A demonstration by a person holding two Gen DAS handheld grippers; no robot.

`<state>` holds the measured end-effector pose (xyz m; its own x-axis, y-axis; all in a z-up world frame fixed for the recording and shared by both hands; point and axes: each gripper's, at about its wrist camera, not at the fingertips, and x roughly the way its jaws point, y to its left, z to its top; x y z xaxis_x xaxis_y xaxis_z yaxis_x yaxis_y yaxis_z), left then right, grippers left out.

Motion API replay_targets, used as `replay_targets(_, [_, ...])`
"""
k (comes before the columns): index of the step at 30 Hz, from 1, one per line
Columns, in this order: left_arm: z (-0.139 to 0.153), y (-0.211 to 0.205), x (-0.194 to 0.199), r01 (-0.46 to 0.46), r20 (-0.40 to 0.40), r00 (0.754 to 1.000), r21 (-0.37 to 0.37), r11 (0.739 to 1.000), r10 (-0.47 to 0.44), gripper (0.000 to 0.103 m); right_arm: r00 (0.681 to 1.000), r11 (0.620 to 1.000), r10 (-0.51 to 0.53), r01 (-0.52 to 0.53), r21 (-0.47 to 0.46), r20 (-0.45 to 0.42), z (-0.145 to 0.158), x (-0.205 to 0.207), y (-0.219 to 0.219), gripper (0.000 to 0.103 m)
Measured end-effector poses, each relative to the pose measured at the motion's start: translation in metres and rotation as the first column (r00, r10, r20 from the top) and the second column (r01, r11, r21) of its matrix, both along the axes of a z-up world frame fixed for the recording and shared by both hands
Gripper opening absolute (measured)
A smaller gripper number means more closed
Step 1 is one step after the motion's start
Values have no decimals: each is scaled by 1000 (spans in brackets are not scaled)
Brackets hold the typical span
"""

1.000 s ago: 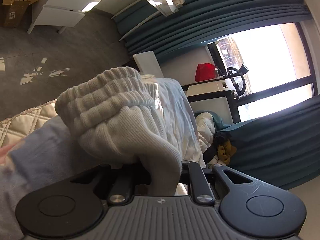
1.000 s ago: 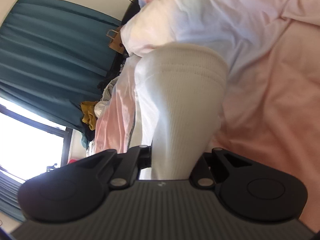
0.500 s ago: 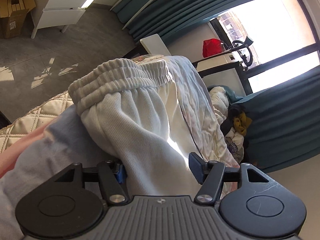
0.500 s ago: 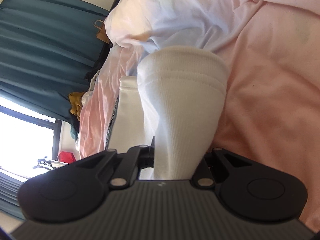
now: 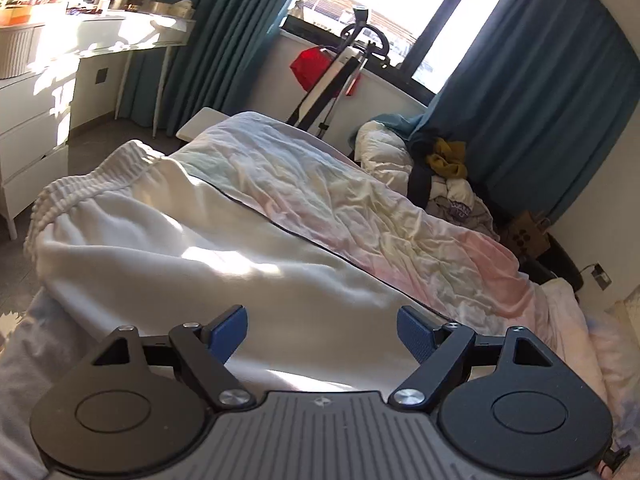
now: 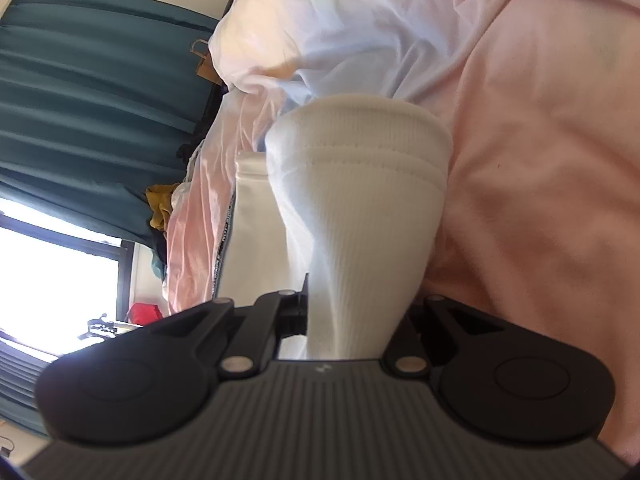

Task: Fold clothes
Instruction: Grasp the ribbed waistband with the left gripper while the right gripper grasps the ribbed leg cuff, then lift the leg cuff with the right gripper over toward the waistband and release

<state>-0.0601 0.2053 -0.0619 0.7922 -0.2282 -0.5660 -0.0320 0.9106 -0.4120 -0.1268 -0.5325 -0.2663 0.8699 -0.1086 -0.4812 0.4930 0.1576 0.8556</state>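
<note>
left gripper [image 5: 322,330]: wide apart, empty above white sweatpants [image 5: 168,240] | right gripper [image 6: 352,312]: clamps ribbed cuff [image 6: 360,184], fingertips hidden

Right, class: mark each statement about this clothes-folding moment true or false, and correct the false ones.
1. The left gripper is open, its blue fingers apart. True.
2. The right gripper is open and empty. False: it is shut on the ribbed cuff of the white sweatpants.
3. The sweatpants lie on the bed, waistband towards the white drawers. True.
4. The curtains are red. False: they are teal.
5. A yellow garment sits in the pile beside the bed. True.
</note>
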Motion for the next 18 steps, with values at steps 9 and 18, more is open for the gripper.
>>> replay_targets(9, [-78, -129, 64, 242, -112, 968, 164, 956, -226, 82, 1000, 999, 10, -10, -36, 11, 2, -6, 3, 13])
replay_targets(18, [-129, -169, 75, 291, -161, 954, 309, 905, -252, 83, 1000, 994, 15, -13, -107, 17, 9, 0, 8, 13])
